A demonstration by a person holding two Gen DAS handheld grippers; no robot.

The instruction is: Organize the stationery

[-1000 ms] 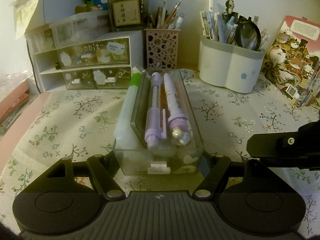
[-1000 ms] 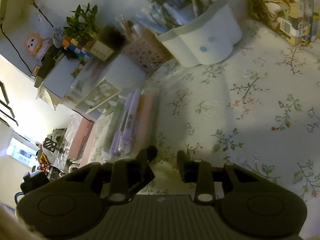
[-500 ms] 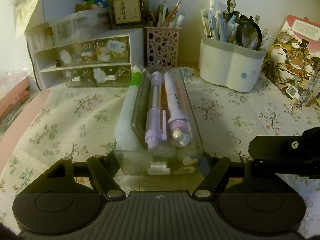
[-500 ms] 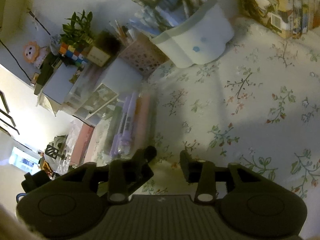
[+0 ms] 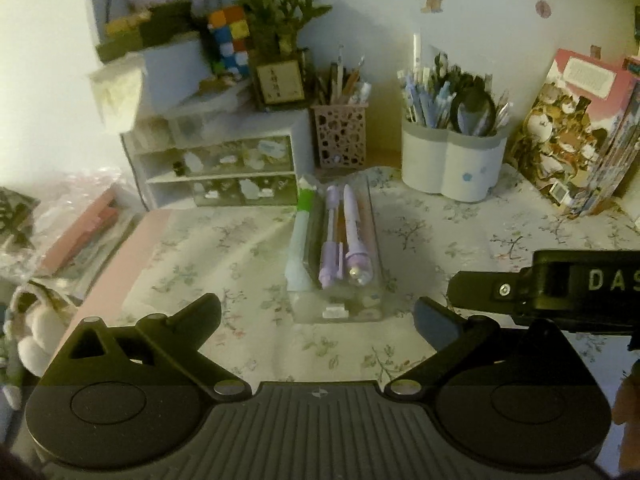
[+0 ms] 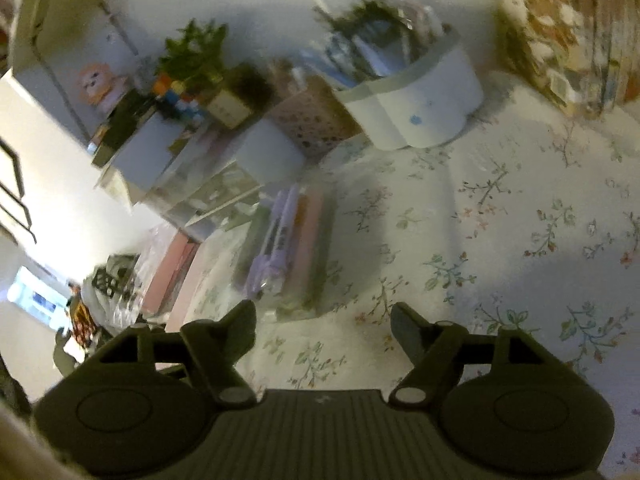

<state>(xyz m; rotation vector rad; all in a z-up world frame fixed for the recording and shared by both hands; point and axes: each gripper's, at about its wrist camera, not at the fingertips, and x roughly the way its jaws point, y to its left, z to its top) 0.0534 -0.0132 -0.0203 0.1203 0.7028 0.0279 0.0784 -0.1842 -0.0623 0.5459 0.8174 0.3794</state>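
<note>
Pen case point(image 5: 335, 256) | on tablecloth point(image 5: 224, 236) | left hand-held gripper point(image 5: 316, 316) just opened (nothing between)

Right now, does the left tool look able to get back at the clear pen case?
Probably yes: the left tool stands open just short of the clear pen case, with only bare floral tablecloth between them.

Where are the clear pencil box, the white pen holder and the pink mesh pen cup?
clear pencil box point(image 5: 335, 312), left wrist view, near end wall.
white pen holder point(image 5: 452, 168), left wrist view, front wall.
pink mesh pen cup point(image 5: 340, 136), left wrist view, front face.
</note>
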